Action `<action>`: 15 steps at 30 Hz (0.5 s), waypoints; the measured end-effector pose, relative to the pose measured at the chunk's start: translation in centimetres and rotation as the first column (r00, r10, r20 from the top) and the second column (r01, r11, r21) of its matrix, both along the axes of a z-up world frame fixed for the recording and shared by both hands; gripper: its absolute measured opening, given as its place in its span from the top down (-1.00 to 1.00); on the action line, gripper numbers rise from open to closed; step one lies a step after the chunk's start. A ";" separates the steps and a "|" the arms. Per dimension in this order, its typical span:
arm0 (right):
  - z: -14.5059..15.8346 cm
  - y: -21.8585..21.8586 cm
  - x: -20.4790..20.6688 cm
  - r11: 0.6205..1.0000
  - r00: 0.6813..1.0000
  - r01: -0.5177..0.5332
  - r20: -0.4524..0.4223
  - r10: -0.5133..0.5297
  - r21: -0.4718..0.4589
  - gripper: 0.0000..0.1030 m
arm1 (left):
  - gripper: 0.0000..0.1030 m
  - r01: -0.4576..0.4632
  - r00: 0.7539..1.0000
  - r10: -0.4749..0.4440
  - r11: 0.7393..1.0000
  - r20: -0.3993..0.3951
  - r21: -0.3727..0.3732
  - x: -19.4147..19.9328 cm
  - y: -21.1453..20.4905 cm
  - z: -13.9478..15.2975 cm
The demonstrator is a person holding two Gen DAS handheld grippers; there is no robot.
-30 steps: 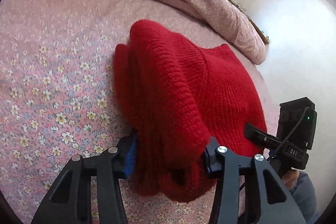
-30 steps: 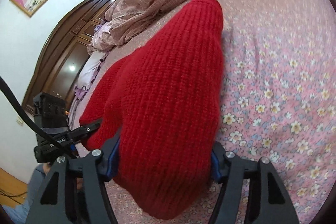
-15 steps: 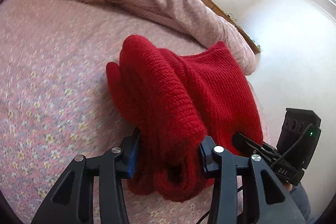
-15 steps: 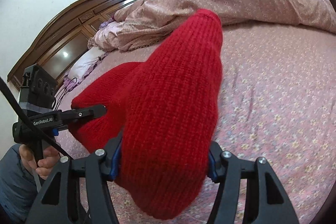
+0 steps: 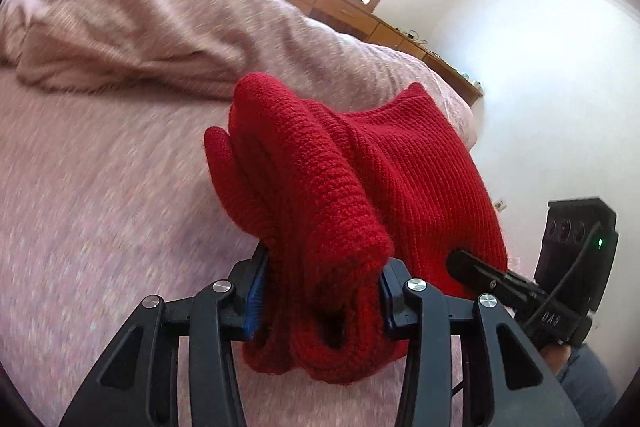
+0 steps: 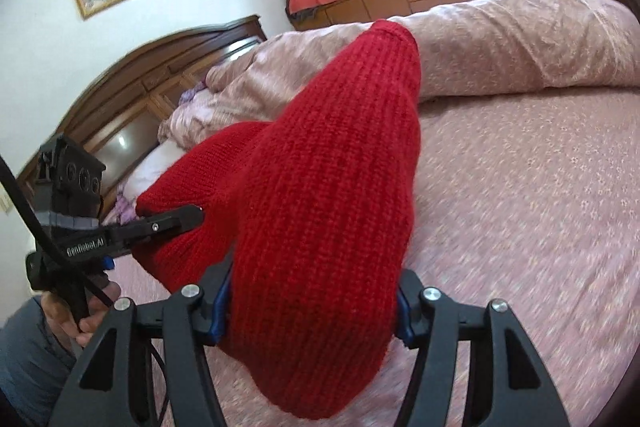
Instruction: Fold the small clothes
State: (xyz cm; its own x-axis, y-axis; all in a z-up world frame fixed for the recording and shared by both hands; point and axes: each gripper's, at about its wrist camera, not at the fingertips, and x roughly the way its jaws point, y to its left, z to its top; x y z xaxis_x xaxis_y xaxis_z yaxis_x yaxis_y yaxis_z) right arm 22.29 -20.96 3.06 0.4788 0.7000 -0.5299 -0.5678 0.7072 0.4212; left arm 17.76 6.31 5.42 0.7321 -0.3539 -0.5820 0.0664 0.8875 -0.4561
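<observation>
Both grippers, left gripper (image 5: 320,297) and right gripper (image 6: 314,301), have jaws clenched on the folded red knit garment (image 5: 360,187), carrying it bunched above the bed (image 5: 100,227), probably for repositioning.

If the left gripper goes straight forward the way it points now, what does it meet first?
The left gripper is already shut on the red knitted garment, which fills its line ahead. Beyond that, probably the pink floral bedsheet; depth is unclear.
</observation>
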 end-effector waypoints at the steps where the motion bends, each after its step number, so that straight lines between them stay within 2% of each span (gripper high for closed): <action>1: 0.0 -0.7 1.0 1.000 1.000 0.008 -0.008 -0.008 0.016 -0.25 | 0.29 0.004 1.000 -0.004 1.000 0.004 0.008 0.9 -0.5 0.0; 8: -0.8 -2.4 5.8 0.997 0.997 0.070 -0.028 -0.069 0.040 -0.25 | 0.29 0.013 1.000 -0.013 1.000 -0.025 -0.026 5.5 -1.4 -2.2; 15: -3.4 -2.7 8.7 0.993 0.993 0.104 -0.068 -0.100 0.058 -0.25 | 0.29 0.019 1.000 -0.019 0.999 -0.023 0.029 8.4 -2.3 -3.7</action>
State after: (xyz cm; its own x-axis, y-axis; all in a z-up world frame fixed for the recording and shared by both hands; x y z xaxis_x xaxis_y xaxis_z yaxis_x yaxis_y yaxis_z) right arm 30.98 -23.64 -0.30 0.5153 0.6816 -0.5195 -0.4643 0.7315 0.4993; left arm 26.13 4.05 1.73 0.7120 -0.3502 -0.6087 0.0732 0.8991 -0.4316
